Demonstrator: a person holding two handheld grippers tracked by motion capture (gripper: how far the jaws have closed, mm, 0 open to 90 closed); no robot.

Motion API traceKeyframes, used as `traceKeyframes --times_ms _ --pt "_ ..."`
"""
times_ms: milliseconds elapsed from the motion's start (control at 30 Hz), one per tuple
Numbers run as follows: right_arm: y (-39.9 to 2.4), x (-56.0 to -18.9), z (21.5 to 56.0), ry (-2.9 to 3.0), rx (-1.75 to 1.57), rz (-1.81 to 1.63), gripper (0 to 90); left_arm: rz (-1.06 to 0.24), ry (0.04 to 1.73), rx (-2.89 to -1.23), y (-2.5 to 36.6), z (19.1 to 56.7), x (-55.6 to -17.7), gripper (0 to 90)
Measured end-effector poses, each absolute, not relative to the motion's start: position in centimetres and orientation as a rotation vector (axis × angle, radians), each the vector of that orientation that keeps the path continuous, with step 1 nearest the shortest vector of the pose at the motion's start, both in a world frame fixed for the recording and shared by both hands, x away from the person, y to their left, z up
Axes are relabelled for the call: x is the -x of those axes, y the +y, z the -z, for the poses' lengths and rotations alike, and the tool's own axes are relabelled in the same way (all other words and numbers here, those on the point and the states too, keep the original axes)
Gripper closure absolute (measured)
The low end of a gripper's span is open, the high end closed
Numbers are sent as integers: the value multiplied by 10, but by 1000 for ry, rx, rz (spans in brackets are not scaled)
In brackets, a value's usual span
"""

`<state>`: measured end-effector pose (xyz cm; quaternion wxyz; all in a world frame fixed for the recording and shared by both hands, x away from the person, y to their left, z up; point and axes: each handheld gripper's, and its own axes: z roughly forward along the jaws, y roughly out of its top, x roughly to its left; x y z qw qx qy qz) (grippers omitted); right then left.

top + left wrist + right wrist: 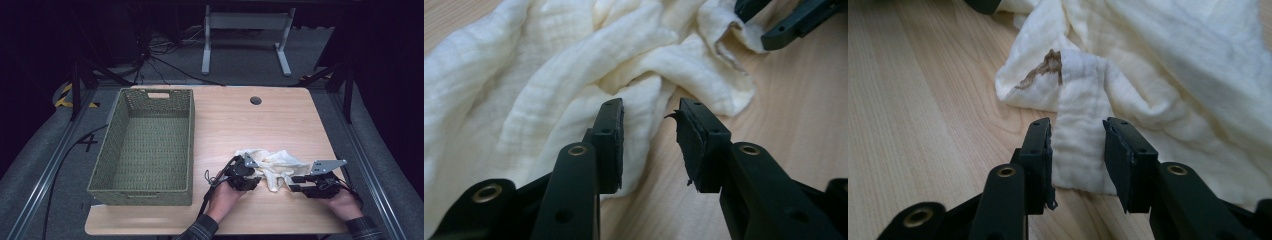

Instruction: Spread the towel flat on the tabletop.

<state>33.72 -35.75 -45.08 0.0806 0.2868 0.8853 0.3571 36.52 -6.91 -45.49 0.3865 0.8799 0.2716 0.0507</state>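
A crumpled cream cloth [272,162] lies on the wooden table [250,120] near its front right. In the high view my left gripper [257,176] sits at the cloth's left edge and my right gripper [292,184] at its right edge. In the left gripper view the left gripper [649,117] stands open, its jaws low over a fold of the cloth [549,75]; the right gripper's jaws [794,22] show at the top right. In the right gripper view the right gripper [1077,132] is open astride a flat strip of the cloth [1173,60]. A brown stain [1045,67] marks one corner.
A green woven basket [190,145] stands on the table's left half, with nothing inside it. A round cable hole [256,100] lies near the far edge. Bare wood stretches between basket and cloth. Beyond the table are a white stand and cables on the floor.
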Motion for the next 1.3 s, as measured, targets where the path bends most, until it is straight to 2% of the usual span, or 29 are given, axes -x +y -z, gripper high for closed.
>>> traceKeyframes --times_ms 67,167,200,233,300,667,767,1000,1300 --pt "-356 -338 453 2653 -848 -1049 640 -133 690 -2253 -69 457 -368 666" --pt "-355 -337 453 2636 -824 -1016 727 -151 694 -2263 -70 460 -371 791" --pt "-355 -337 453 2636 -824 -1016 727 -151 694 -2263 -70 460 -371 822" --pt "-355 -337 453 2644 -819 -1018 803 -157 693 -2273 -70 460 -372 855" --pt "-355 -337 453 2655 -811 -1023 845 -150 693 -2277 -70 458 -372 873" --pt "-377 -333 435 2567 -839 -1106 867 -74 640 -2136 -47 416 -357 881" --pt "-384 -333 433 2551 -868 -1074 868 -91 634 -2129 -38 407 -356 881" --pt "-406 -341 436 2506 -956 -969 869 -39 661 -2110 -21 404 -363 880" --pt "-403 -343 440 2532 -952 -962 868 16 624 -2180 -33 415 -375 869"
